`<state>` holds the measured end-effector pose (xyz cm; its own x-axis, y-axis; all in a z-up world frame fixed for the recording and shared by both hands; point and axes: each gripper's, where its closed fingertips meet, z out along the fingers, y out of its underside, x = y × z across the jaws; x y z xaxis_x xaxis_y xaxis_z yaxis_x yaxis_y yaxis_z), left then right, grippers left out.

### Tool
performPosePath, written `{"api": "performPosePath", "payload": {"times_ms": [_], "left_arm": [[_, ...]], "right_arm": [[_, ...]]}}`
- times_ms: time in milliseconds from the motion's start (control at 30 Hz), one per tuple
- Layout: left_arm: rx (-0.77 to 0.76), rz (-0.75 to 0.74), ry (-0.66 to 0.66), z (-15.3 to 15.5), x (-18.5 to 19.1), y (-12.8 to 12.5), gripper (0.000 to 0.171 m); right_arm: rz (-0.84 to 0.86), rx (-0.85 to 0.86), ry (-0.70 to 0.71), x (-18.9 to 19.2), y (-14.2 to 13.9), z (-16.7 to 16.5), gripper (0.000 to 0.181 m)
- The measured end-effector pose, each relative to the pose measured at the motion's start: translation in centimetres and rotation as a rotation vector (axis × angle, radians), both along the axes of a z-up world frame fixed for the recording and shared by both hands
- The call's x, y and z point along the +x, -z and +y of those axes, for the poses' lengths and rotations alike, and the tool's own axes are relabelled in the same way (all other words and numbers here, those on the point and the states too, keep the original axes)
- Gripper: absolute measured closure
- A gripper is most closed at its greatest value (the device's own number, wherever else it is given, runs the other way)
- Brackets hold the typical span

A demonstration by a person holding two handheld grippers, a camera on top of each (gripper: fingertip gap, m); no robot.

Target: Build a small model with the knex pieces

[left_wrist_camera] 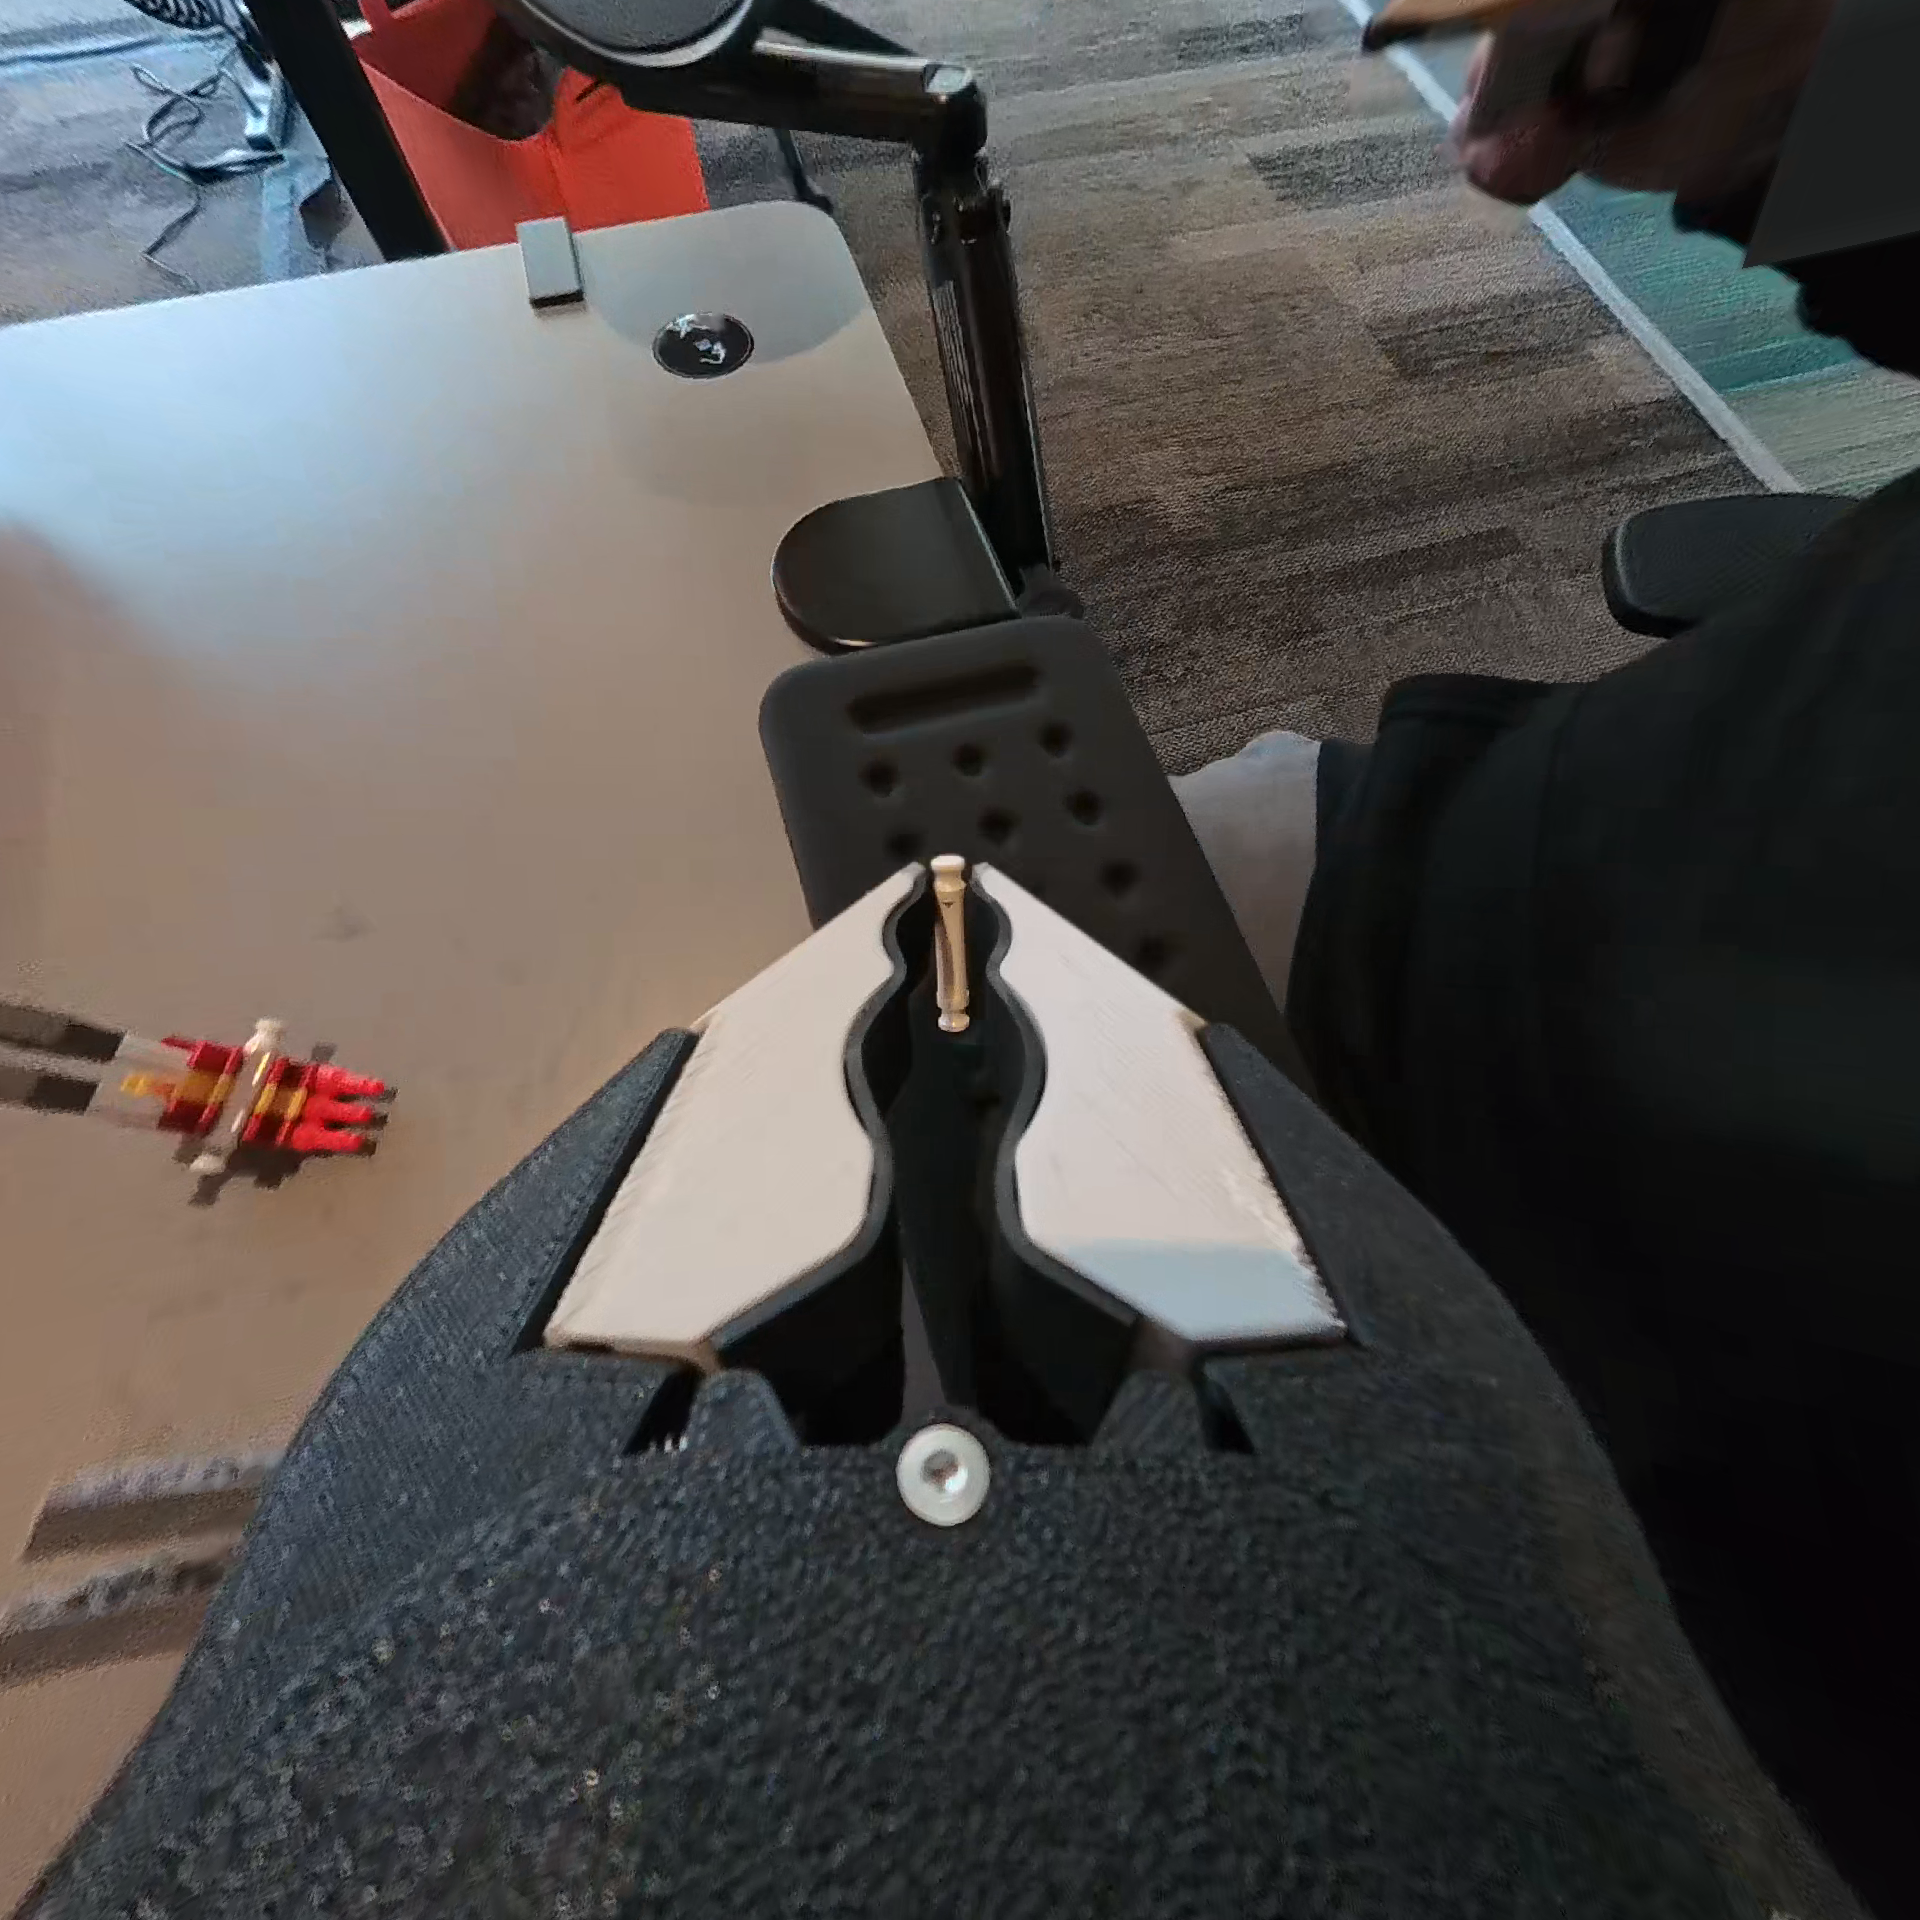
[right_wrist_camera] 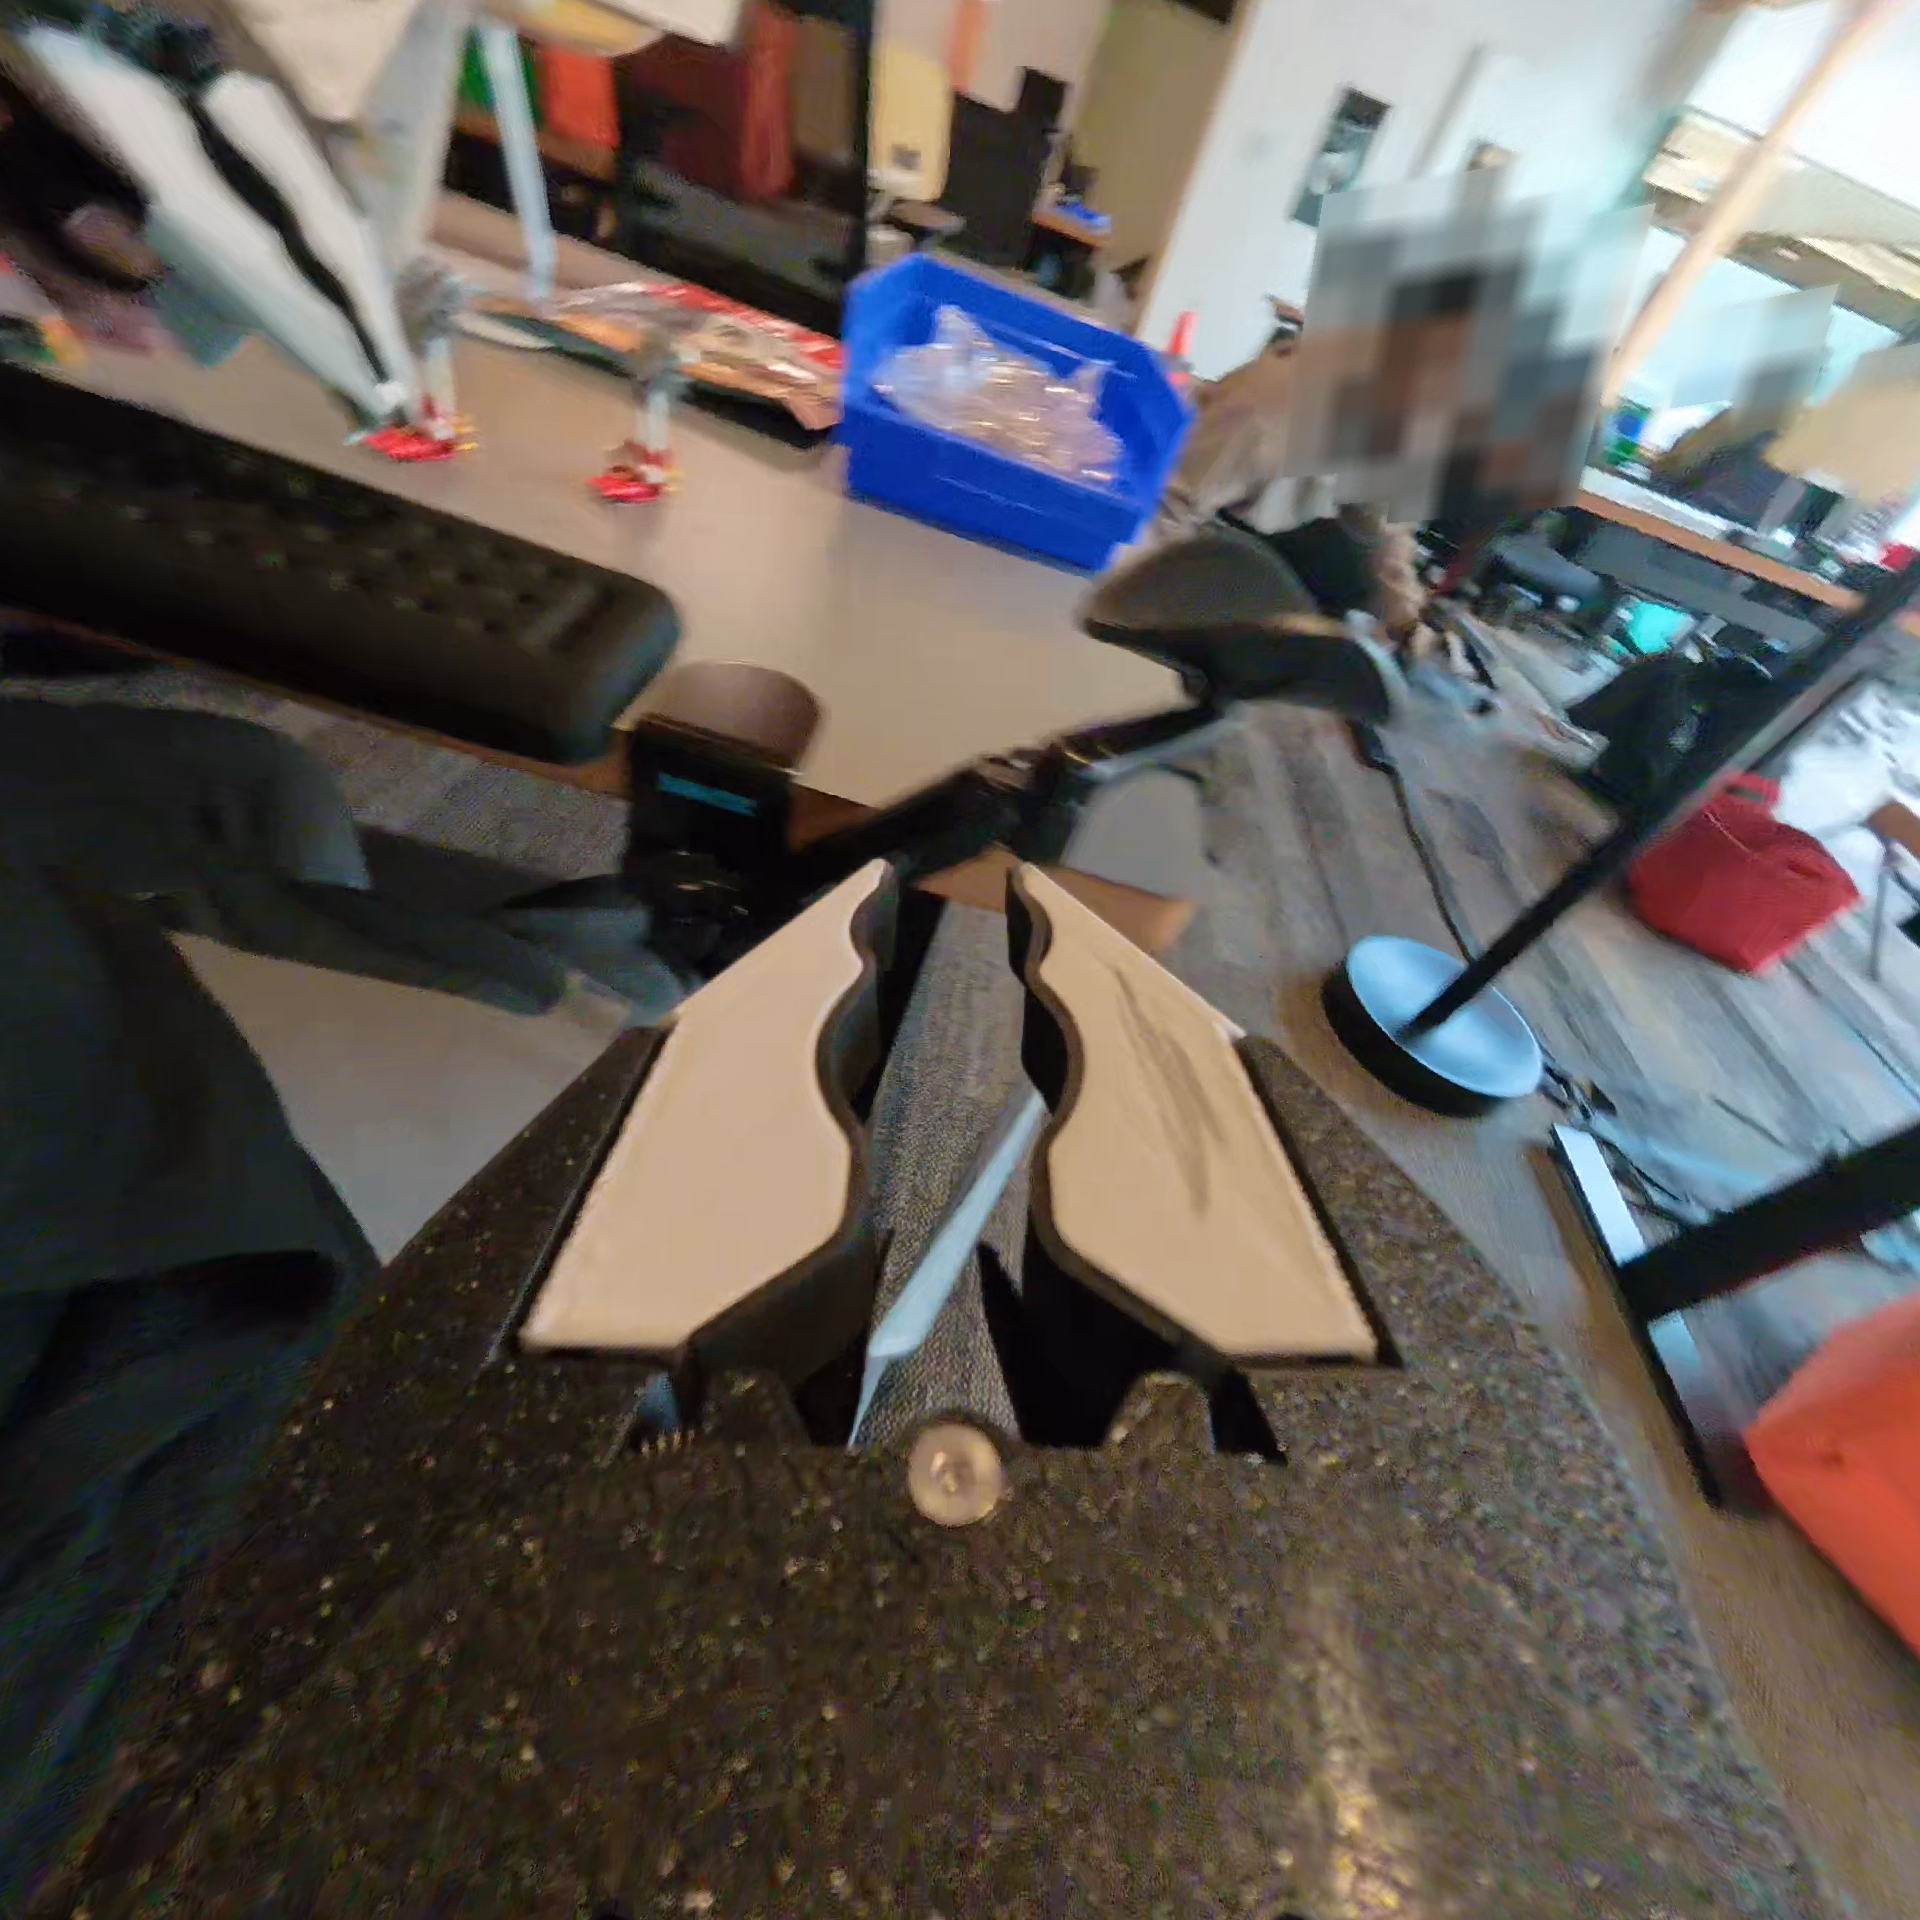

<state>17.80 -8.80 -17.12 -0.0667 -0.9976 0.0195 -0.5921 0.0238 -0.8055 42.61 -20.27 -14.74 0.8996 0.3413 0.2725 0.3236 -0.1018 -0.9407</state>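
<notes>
The left gripper (left_wrist_camera: 951,883) has its jaws pinched together on a small tan pin (left_wrist_camera: 950,940), which stands lengthwise between the white fingers (left_wrist_camera: 769,1122), its rounded head poking just past the tips. Under and beyond the tips lies a black perforated pad (left_wrist_camera: 966,769) at the corner of the grey table (left_wrist_camera: 416,623), with a black round clamp plate (left_wrist_camera: 883,561) just beyond it and a black arm (left_wrist_camera: 977,343) rising from the table edge. Well to the left on the table lies a red and yellow brick model (left_wrist_camera: 281,1101), blurred, joined to a grey and black striped part that runs out of view. A dark-clothed person (left_wrist_camera: 1610,1039) fills the right side, above patterned carpet (left_wrist_camera: 1299,364). In the right wrist view, the right gripper (right_wrist_camera: 951,883) has its jaws apart with nothing between them; carpet and a pale strip show through the gap. It hangs off the table's near corner, level with the clamp (right_wrist_camera: 717,790). Farther off on the table (right_wrist_camera: 831,623) stand a blue bin (right_wrist_camera: 997,488) holding clear bags, and two red model feet (right_wrist_camera: 634,483) below grey legs. The left gripper (right_wrist_camera: 390,400) shows in the upper left of that view, blurred, its tips down by the red pieces. A round lamp base (right_wrist_camera: 1444,1029) sits on the floor to the right, near a red bag (right_wrist_camera: 1735,883).
</notes>
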Motion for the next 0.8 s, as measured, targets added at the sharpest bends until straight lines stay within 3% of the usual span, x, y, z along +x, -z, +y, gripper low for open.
{"api": "performPosePath", "payload": {"times_ms": [167, 567, 700, 800], "left_arm": [[0.03, 0.016, -0.017, -0.1, 2.2, 1.0, 0.166], [0.133, 0.077, -0.142, 1.8, 4.8, 2.8, 0.166], [0.274, 0.07, -0.206, 2.8, 5.3, 2.9, 0.167], [0.338, 0.058, -0.24, 2.9, 5.8, 2.9, 0.167]], "right_arm": [[0.037, 0.003, 0.138, 6.7, 0.9, -2.5, 0.161], [0.102, -0.044, 0.292, 13.9, 6.2, -6.2, 0.161], [0.185, 0.005, 0.506, 20.3, 5.7, -11.5, 0.161], [0.207, 0.074, 0.795, 27.2, 4.3, -19.4, 0.161]]}}
